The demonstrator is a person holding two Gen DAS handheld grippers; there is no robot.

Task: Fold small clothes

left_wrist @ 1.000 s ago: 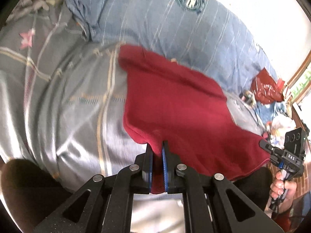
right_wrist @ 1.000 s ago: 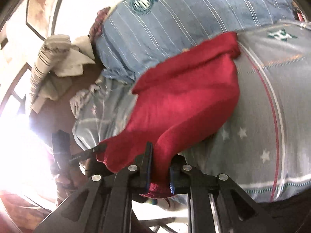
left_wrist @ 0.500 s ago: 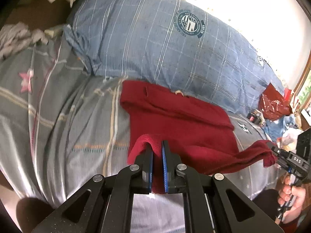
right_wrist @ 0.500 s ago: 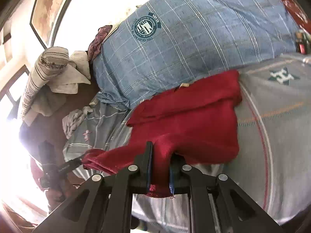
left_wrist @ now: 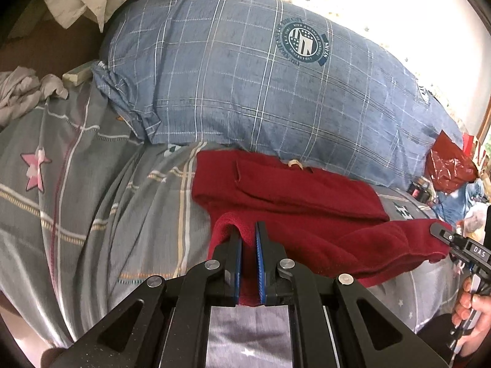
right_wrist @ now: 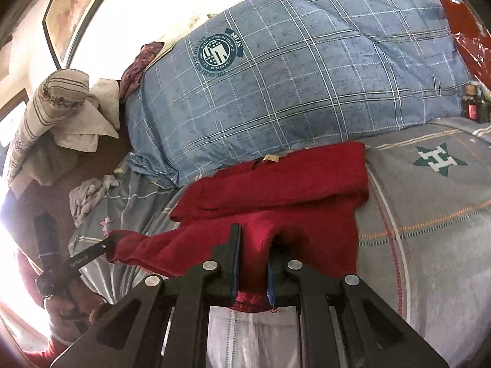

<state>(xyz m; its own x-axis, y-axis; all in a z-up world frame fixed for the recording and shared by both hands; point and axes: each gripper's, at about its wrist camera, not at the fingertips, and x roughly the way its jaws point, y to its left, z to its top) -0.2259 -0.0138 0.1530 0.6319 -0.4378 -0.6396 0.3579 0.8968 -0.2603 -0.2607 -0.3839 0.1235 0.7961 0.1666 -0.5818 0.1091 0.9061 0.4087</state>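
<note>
I hold the near hem of the red garment [left_wrist: 307, 214] with both tongs, and the cloth lies on the bed [left_wrist: 92, 199] straight ahead of me, toward 12 o'clock. Its far part rests flat against the blue checked pillow [left_wrist: 260, 92], with one layer already lying over it. The long axis of the garment runs from 9 to 3 o'clock, so the hem is stretched sideways between my two hands.

My left tongs [left_wrist: 248, 257] are almost closed — only a narrow gap stays between the blue pads, and a fold of red cloth is pinched there at the left corner of the hem. My right tongs [right_wrist: 252, 263] stand a little wider, because a thicker bunch of cloth is clamped between them at the right corner. In the left view the right tongs appear at about 3 o'clock, with the hem corner hanging at their tip.

The lifted hem is between me and the flat part, and both hands are about equally near to it. I judge the coming move is to carry the hem forward, to 12 o'clock, and lay it on the far part. The exact edge under the pillow I cannot see well — perhaps it is the collar.
</note>
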